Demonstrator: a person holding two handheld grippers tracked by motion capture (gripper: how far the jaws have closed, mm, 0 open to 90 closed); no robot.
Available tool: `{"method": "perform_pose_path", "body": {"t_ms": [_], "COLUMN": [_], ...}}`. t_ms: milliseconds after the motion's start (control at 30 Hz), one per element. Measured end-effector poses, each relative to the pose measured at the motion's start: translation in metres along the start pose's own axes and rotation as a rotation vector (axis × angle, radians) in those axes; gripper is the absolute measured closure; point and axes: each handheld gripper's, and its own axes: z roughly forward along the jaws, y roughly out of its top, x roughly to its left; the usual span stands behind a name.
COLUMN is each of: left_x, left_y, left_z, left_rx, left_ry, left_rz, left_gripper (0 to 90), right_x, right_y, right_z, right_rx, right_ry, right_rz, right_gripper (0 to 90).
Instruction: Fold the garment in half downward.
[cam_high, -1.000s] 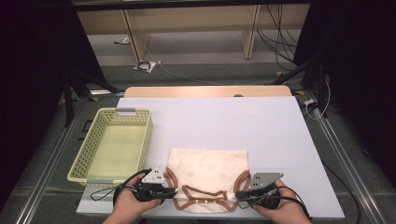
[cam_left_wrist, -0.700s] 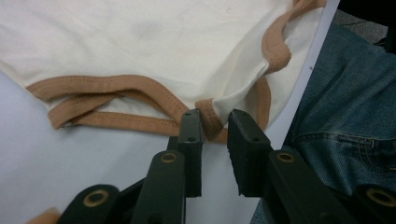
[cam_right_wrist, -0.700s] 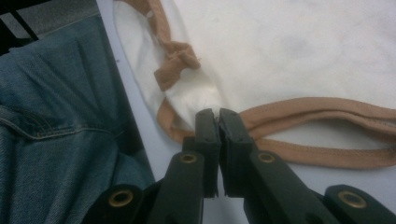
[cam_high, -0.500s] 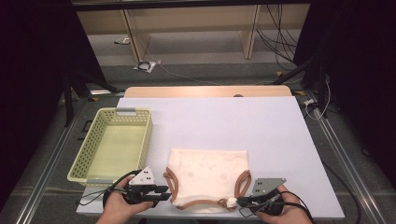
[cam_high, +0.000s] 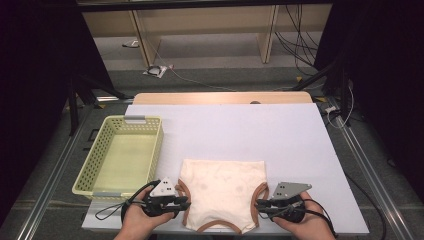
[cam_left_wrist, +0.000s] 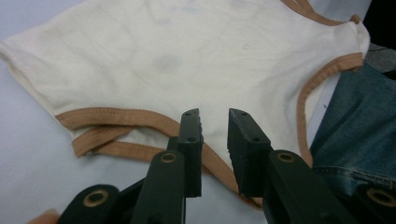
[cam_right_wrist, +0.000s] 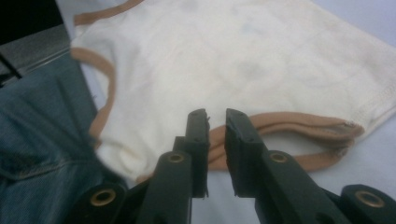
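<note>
At the far left of the white counter (cam_high: 230, 130), a pale yellow-green perforated basket (cam_high: 121, 155) is seen standing with nothing visible inside it. Just to its right, at the near edge, the left tongs (cam_high: 187, 204) are held in a hand (cam_high: 136, 222) and pointed toward the garment. Their jaws have just been closing a little, yet a narrow gap is seen between them in the left gripper view (cam_left_wrist: 215, 135), with nothing clamped; the brown-trimmed edge lies just beyond and below the tips.

The cream garment with brown trim (cam_high: 222, 192) is spread flat on the counter near its front edge, between the two tongs, its straight hem turned away from the person and its curved leg openings toward the tongs.

To the right, the right tongs (cam_high: 259, 206) are held in the other hand (cam_high: 307, 227) and aimed at the garment's right leg opening. Their jaws have just been opening, and a small gap is seen in the right gripper view (cam_right_wrist: 215, 133); no cloth is pinched, and the folded brown trim lies behind the tips. Blue denim (cam_right_wrist: 42, 140) is seen beside the counter edge.
</note>
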Motion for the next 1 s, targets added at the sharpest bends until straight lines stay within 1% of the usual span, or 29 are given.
{"method": "perform_pose_path", "body": {"t_ms": [67,100,167,233,300,367,400,467,500,600,700,767,833,900,1000], "left_x": [0.001,0.002,0.003,0.003,0.004,0.004,0.005,0.005,0.006,0.006,0.005,0.004,0.003,0.003,0.003], "left_y": [-0.001,-0.002,-0.003,-0.003,-0.003,-0.004,-0.004,-0.005,-0.006,-0.007,-0.008,-0.008,-0.008,-0.008,-0.009], "left_z": [0.000,-0.001,-0.002,-0.004,-0.006,-0.008,-0.008,-0.009,-0.009,-0.008,-0.008,-0.008,-0.008,-0.008,-0.008], "left_rx": [-0.015,-0.027,-0.056,-0.083,-0.103,-0.122,-0.130,-0.130,-0.130,-0.129,-0.132,-0.128,-0.128,-0.124,-0.126], "left_ry": [0.029,0.040,0.053,0.058,0.058,0.056,0.053,0.063,0.068,0.078,0.087,0.089,0.095,0.100,0.104], "left_rz": [0.001,0.000,-0.001,-0.005,-0.014,-0.019,-0.024,-0.038,-0.039,-0.037,-0.034,-0.032,-0.031,-0.025,-0.027], "left_gripper": [73.5,72.3,67.3,59.8,51.3,42.1,38.9,29.9,25.5,17.7,14.9,10.4,6.6,5.4,5.4], "right_x": [-0.002,-0.004,-0.008,-0.013,-0.016,-0.016,-0.015,-0.015,-0.015,-0.016,-0.016,-0.016,-0.017,-0.017,-0.017], "right_y": [0.003,0.005,0.009,0.013,0.014,0.014,0.014,0.014,0.014,0.015,0.016,0.015,0.015,0.015,0.014], "right_z": [0.006,0.008,0.011,0.014,0.017,0.019,0.020,0.020,0.020,0.019,0.019,0.019,0.020,0.020,0.019], "right_rx": [-0.013,-0.030,-0.060,-0.098,-0.132,-0.156,-0.158,-0.165,-0.171,-0.193,-0.210,-0.210,-0.207,-0.198,-0.200], "right_ry": [-0.030,-0.052,-0.080,-0.095,-0.098,-0.113,-0.116,-0.131,-0.134,-0.147,-0.158,-0.158,-0.161,-0.160,-0.160], "right_rz": [0.014,0.022,0.053,0.072,0.085,0.086,0.092,0.097,0.103,0.098,0.104,0.115,0.113,0.115,0.118], "right_gripper": [75.4,73.0,68.6,62.0,56.4,52.3,50.2,45.8,45.4,42.4,39.9,38.7,38.5,38.2,38.0]}}
